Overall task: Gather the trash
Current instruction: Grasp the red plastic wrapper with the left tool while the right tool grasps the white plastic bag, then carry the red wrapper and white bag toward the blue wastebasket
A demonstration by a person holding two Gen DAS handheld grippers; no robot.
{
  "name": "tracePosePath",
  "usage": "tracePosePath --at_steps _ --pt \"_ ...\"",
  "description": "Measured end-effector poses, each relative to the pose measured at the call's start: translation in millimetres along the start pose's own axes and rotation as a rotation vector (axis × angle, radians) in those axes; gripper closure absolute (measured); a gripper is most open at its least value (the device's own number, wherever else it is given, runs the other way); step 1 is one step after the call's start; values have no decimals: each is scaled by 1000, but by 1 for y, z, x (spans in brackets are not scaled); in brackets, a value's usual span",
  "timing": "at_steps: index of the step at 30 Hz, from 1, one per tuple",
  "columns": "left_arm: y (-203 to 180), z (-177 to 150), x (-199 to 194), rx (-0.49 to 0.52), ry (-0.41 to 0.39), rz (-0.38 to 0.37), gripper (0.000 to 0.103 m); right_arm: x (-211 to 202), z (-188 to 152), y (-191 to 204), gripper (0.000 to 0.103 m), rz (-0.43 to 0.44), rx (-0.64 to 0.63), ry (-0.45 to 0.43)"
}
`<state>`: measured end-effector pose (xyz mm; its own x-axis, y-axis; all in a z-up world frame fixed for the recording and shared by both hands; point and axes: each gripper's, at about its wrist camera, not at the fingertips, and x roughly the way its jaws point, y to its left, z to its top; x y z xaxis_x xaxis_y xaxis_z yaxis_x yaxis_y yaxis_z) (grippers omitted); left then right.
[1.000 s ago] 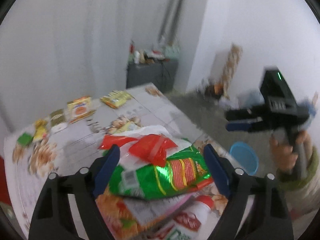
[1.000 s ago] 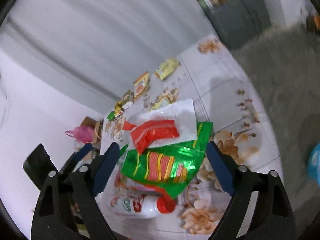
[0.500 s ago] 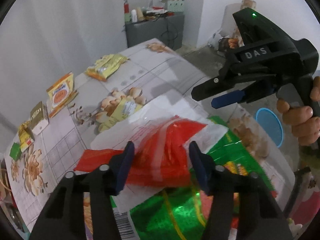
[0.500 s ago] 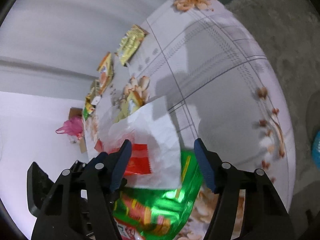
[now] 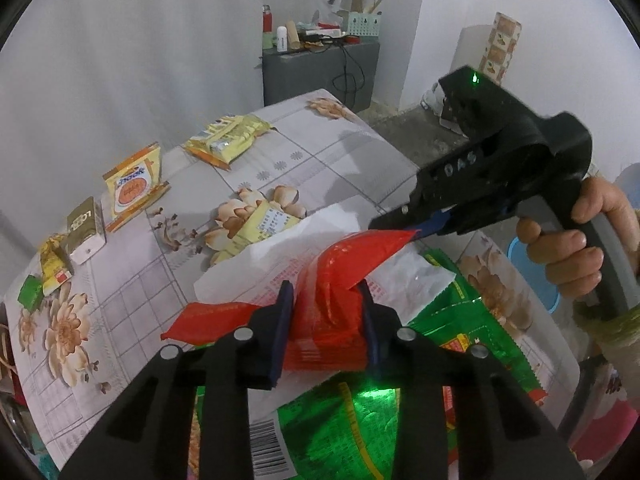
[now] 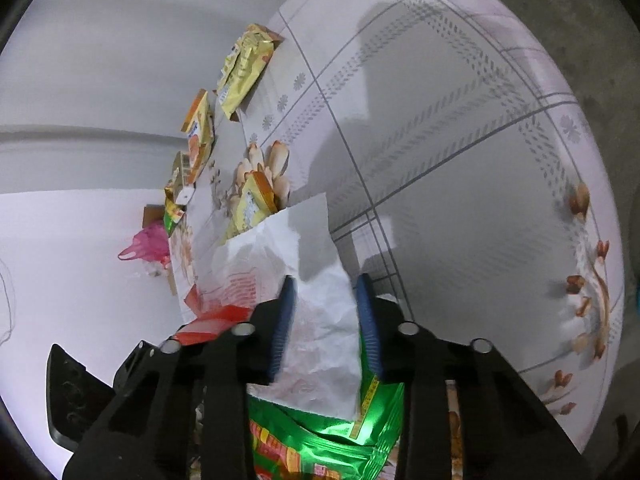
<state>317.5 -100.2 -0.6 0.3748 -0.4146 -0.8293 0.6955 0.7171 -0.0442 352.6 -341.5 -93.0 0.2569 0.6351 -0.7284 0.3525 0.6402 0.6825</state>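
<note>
Pickup step: left gripper (image 5: 326,316), jaws just closing, pinches the crumpled red plastic wrapper (image 5: 340,276) at frame centre; right gripper (image 6: 326,320), likewise closing, pinches the white paper sheet (image 6: 316,320). Next: lift both clear.

Both grippers are matte black plastic with blue ribbed pads on the fingers and round silver screws along the linkage arms. The right gripper (image 5: 416,234) carries pale "DAS" lettering, a small green light on top and a grey handle. The right hand (image 5: 568,246) wears a green knitted cuff (image 5: 612,324).
</note>
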Motion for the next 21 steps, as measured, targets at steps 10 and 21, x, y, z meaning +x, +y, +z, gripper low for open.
tracePosePath --at_steps 10,21 --pt "11 -4 -11 -38 -49 -18 74 -12 -5 -5 102 51 1 -30" --pt "37 -11 -38 -118 -121 -15 76 -57 -25 31 103 110 -120 -119"
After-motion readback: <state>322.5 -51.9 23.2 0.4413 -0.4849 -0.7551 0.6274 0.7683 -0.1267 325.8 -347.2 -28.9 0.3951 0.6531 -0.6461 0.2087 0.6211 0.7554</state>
